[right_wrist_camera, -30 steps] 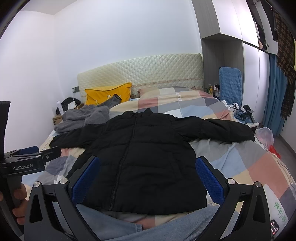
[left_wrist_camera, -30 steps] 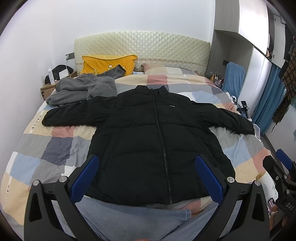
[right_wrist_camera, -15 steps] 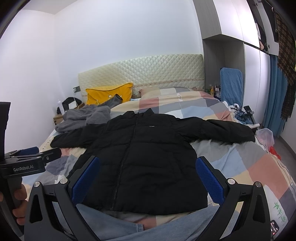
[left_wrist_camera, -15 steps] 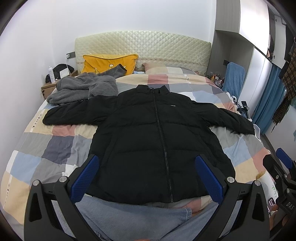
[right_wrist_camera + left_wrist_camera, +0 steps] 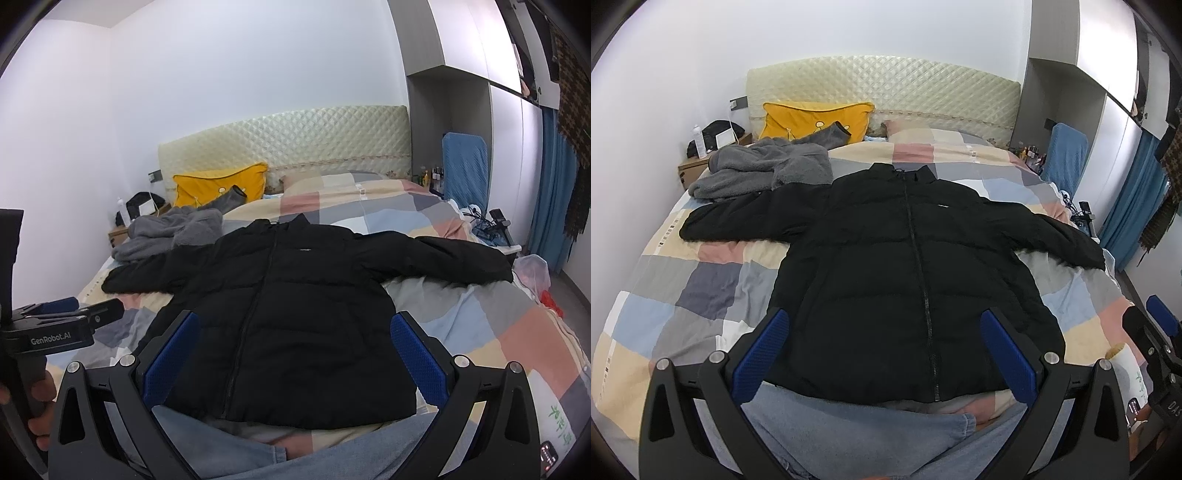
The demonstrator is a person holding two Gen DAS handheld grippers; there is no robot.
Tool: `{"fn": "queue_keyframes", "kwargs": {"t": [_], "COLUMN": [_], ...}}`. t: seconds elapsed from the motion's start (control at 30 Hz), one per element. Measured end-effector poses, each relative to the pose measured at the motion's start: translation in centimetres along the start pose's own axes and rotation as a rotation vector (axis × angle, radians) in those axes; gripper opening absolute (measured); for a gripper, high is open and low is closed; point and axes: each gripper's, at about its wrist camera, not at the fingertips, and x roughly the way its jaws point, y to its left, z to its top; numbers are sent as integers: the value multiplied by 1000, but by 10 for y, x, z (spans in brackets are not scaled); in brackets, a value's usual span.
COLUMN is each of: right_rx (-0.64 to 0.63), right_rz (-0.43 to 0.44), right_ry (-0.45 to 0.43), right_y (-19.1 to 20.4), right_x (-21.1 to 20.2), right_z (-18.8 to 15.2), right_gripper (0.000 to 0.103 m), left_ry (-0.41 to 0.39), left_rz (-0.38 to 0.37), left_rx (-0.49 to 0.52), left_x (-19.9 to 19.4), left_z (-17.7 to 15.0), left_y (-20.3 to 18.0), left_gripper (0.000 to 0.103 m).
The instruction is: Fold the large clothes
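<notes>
The bed (image 5: 701,280) carries the black puffer jacket (image 5: 886,280), spread front-up, zipped, both sleeves out flat; it lies ahead of and between both sets of jaws, hem nearest you.

Left gripper (image 5: 882,354) and right gripper (image 5: 291,354): jaws wide apart, holding nothing, hovering over the hem.

Judged step: first fold not yet begun. Take one sleeve by the cuff and lay it across the chest; pinch deep, since the padding looks slippery and springy. Keep clear of the grey fleece (image 5: 764,170) touching the far-left sleeve.

Writing: "GenRobot.AI" on the left gripper body in the right view; small white chest logo (image 5: 304,250), unreadable.
</notes>
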Motion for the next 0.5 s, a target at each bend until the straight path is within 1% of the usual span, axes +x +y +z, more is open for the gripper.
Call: {"fn": "queue_keyframes", "kwargs": {"t": [0.13,0.23,0.33,0.43,0.5], "right_rx": [-3,-3,0,-4,-8], "right_rz": [6,11,17,13,10], "right_ry": [18,22,27,28,29], "right_y": [-1,-2,-4,-6,-7], "right_x": [8,12,15,16,18], "right_z": [-1,-2,-2,-1,0], "right_gripper": [103,103,103,103,103], "left_ry": [12,27,25,34,36], "left_rz": [5,-6,3,-10,0], "left_rx": [-8,-14,-8,-28,-32], "left_x": [4,6,7,10,12], "left_z": [3,6,8,9,11], "left_y": [2,2,0,1,1], "left_gripper": [103,103,103,103,103]}}
